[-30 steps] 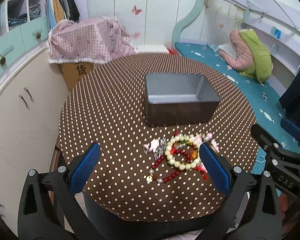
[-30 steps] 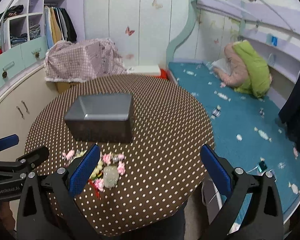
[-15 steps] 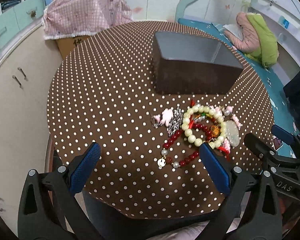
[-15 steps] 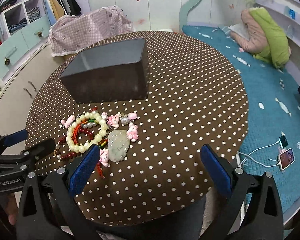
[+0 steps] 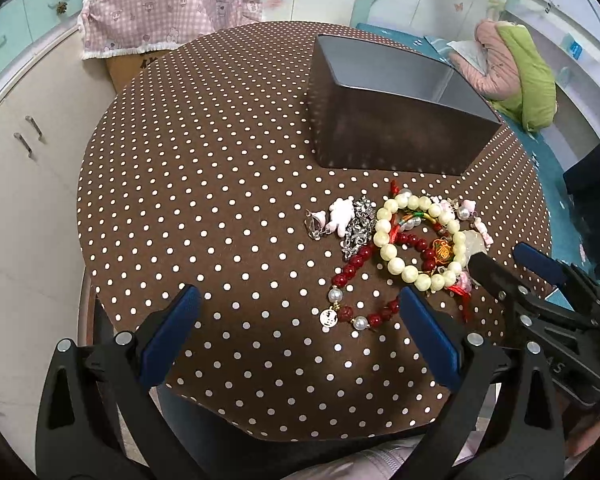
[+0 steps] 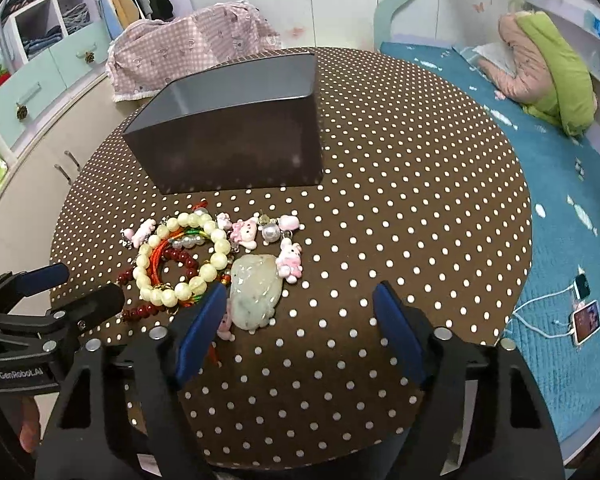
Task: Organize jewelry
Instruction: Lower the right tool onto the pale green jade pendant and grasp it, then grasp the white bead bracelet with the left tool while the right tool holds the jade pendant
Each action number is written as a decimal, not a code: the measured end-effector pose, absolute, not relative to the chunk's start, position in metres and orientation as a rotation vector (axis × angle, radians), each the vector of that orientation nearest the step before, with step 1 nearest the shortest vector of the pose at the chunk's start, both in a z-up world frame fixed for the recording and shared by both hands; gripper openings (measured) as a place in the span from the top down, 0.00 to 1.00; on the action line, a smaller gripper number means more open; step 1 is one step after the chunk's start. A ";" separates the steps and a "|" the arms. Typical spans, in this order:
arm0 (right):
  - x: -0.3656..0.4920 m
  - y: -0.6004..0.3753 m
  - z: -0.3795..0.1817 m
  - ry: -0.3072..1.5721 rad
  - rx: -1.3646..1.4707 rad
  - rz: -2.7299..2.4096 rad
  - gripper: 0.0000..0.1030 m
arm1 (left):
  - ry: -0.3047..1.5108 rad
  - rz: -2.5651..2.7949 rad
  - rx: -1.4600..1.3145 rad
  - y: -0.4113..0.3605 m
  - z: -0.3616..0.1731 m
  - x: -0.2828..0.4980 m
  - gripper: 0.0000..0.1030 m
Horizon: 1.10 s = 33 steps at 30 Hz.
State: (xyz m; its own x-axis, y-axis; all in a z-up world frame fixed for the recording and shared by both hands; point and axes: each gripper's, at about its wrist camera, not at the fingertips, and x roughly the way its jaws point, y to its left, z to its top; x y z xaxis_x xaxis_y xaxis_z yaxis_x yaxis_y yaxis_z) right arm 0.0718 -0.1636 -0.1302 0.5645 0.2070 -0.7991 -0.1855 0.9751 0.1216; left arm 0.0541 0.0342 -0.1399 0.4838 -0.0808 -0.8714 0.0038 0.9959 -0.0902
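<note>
The jewelry pile (image 6: 204, 256) lies on the desk (image 6: 400, 208) just in front of the dark box (image 6: 236, 140). Its jade pendant (image 6: 256, 292), long axis running toward the box, sits just inside the left finger of the right hand-held gripper (image 6: 298, 330), the nearer one. The left hand-held gripper (image 5: 300, 338) has the red bead strand by its right finger. Both are released, jaws wide, holding nothing.
</note>
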 end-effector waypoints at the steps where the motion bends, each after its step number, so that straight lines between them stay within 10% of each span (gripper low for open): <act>1: 0.072 -0.161 -0.130 0.938 0.006 0.224 0.34 | 1.066 -0.052 -0.078 0.034 -0.140 0.055 0.05; 14: 0.066 -0.147 -0.136 0.850 -0.137 0.267 0.74 | 1.070 -0.092 -0.079 0.034 -0.138 0.055 0.05; 30: 0.051 -0.177 -0.118 0.763 -0.038 0.378 0.75 | 1.096 -0.227 -0.217 0.012 -0.128 0.071 0.06; 33: 0.050 -0.188 -0.109 0.745 -0.009 0.374 0.75 | 1.091 -0.223 -0.196 0.005 -0.125 0.076 0.31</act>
State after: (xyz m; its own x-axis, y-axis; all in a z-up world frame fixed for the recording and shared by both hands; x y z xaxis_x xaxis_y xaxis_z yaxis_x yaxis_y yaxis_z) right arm 0.0504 -0.1877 -0.1092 0.6723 0.3293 -0.6630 -0.3357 0.9338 0.1235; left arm 0.0756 0.0053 -0.1253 0.4435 -0.2744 -0.8532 0.0823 0.9604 -0.2662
